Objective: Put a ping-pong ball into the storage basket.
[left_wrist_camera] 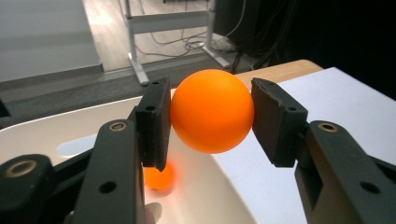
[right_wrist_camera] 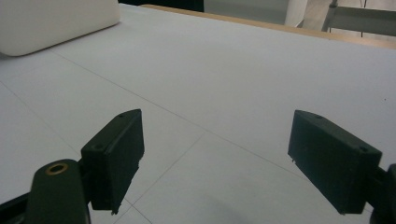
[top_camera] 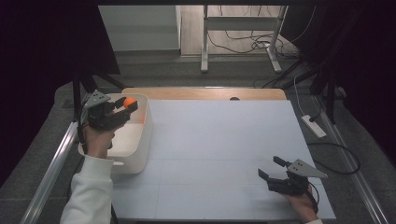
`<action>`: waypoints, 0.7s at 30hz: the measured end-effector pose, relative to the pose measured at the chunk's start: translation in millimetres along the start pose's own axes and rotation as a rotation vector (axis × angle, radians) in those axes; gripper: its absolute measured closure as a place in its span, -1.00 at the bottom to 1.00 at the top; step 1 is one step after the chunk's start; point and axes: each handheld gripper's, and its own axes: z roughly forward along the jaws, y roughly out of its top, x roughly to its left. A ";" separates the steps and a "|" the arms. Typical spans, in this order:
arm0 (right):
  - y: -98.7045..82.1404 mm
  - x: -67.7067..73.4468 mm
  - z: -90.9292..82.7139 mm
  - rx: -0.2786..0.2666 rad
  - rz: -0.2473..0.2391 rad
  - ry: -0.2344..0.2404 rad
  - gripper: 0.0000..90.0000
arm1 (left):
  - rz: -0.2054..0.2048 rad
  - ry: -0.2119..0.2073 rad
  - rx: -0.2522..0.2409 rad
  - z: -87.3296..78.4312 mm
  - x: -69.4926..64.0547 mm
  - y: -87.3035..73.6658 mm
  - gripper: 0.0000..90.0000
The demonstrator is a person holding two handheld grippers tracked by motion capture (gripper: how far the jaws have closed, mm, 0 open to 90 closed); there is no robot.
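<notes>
Here the left tool (left_wrist_camera: 210,121) clamps a smooth orange ball (left_wrist_camera: 212,111); the right tool (right_wrist_camera: 219,163) gapes apart.

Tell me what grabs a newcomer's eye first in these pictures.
The orange ball stands out, pinched between the left gripper's jaws above the white bin at the table's left edge. Its orange glow reflects on the bin's inner wall. The right gripper rests open on the bare white table, near right.
</notes>
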 end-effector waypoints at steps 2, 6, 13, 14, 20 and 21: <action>0.0 -0.1 0.0 0.000 0.000 0.000 -0.58 | -0.001 0.008 0.006 -0.1 2.2 0.4 0.12; -0.1 0.0 0.1 0.000 0.000 0.000 -0.58 | -0.007 0.017 0.012 1.1 6.1 0.7 0.12; -0.2 0.3 0.4 -0.001 0.000 0.002 -0.58 | -0.005 0.035 0.047 9.2 9.8 -0.1 0.12; -0.2 0.3 0.5 0.001 0.000 0.003 -0.58 | -0.002 0.040 0.058 11.8 10.1 0.0 0.12; -0.4 0.6 1.1 0.003 -0.002 0.002 -0.58 | -0.014 0.057 0.110 23.4 16.1 -1.8 0.12; -0.4 0.5 1.0 0.005 -0.002 0.003 -0.58 | -0.017 0.061 0.119 25.5 17.6 -2.5 0.12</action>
